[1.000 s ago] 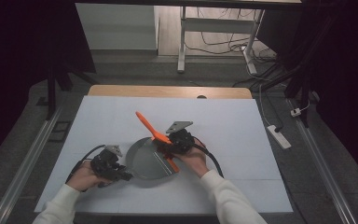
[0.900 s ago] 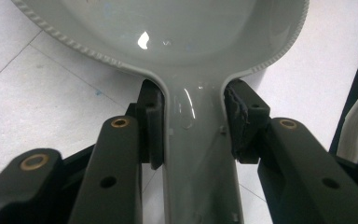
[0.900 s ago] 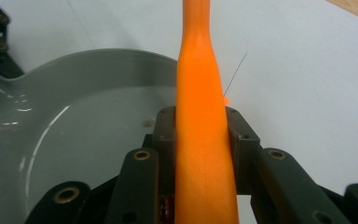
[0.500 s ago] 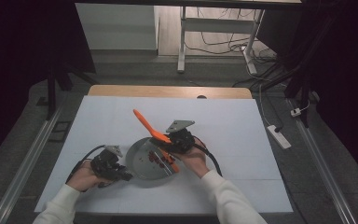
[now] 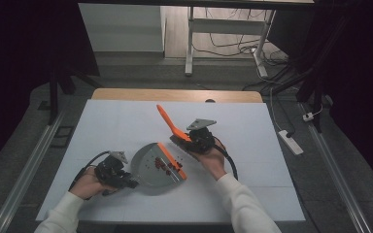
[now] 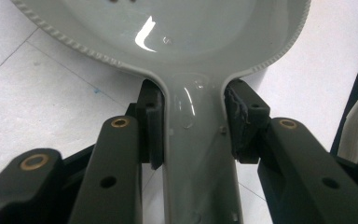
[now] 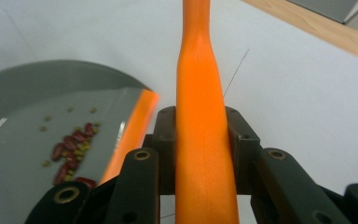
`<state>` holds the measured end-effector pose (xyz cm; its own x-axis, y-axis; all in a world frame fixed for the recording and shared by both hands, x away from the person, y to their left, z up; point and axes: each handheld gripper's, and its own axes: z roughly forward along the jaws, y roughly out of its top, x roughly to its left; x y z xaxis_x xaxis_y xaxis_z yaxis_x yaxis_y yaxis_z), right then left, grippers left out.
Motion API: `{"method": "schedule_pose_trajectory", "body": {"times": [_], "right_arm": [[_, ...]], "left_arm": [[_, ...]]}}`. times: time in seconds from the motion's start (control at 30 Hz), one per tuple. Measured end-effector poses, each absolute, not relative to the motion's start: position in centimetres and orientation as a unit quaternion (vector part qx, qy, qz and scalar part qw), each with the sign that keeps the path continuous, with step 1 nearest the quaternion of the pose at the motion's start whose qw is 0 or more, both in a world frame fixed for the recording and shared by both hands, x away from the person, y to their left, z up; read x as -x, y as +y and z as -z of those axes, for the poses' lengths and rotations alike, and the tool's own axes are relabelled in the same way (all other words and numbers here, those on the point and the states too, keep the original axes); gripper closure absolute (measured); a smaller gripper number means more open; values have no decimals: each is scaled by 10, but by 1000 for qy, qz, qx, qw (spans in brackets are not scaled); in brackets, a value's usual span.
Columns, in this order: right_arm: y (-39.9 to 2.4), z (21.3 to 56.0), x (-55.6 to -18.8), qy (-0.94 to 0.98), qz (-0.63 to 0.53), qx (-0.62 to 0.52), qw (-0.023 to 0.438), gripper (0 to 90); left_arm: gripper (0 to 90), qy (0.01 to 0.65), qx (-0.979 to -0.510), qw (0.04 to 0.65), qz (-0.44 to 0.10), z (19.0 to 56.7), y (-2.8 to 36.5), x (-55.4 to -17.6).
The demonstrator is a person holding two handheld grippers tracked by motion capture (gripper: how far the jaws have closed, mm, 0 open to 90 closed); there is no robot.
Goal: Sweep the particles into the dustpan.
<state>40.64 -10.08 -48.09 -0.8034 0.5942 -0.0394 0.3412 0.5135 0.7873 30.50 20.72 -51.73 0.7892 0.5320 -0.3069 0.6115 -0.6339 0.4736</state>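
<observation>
A grey dustpan [image 5: 148, 167] with an orange front lip [image 5: 171, 161] lies flat on the white table. Several red and green beans [image 5: 164, 164] lie inside it near the lip. My left gripper [image 5: 121, 180] is shut on the dustpan's grey handle [image 6: 198, 154], one pad on each side. My right gripper [image 5: 193, 141] is shut on a long orange tool handle [image 5: 167, 121], just right of the pan's lip. In the right gripper view the orange handle [image 7: 200, 116] runs up between the pads [image 7: 165, 140], with the dustpan [image 7: 37, 93] and beans [image 7: 72, 149] at left. The tool's head is hidden.
The white table top [image 5: 252, 145] has a wooden far edge [image 5: 175, 94]. A white power strip [image 5: 289, 141] lies on the floor at the right, beside the table. A metal frame leg [image 5: 189, 43] and cables stand beyond the table.
My right gripper has carried the orange tool a little to the right, off the dustpan's lip. The left gripper and the dustpan have stayed put.
</observation>
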Motion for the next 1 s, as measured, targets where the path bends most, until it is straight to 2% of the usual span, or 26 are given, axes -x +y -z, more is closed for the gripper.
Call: {"method": "schedule_pose_trajectory", "body": {"times": [0.53, 1.0], "right_arm": [[-107, 495, -413, 862, -387, -290, 154, 701], [-95, 495, -400, 872, -382, -268, 148, 700]], "left_arm": [[621, 318, -901, 288, 69, 517, 207, -305], [622, 318, -901, 288, 69, 517, 207, -305]]}}
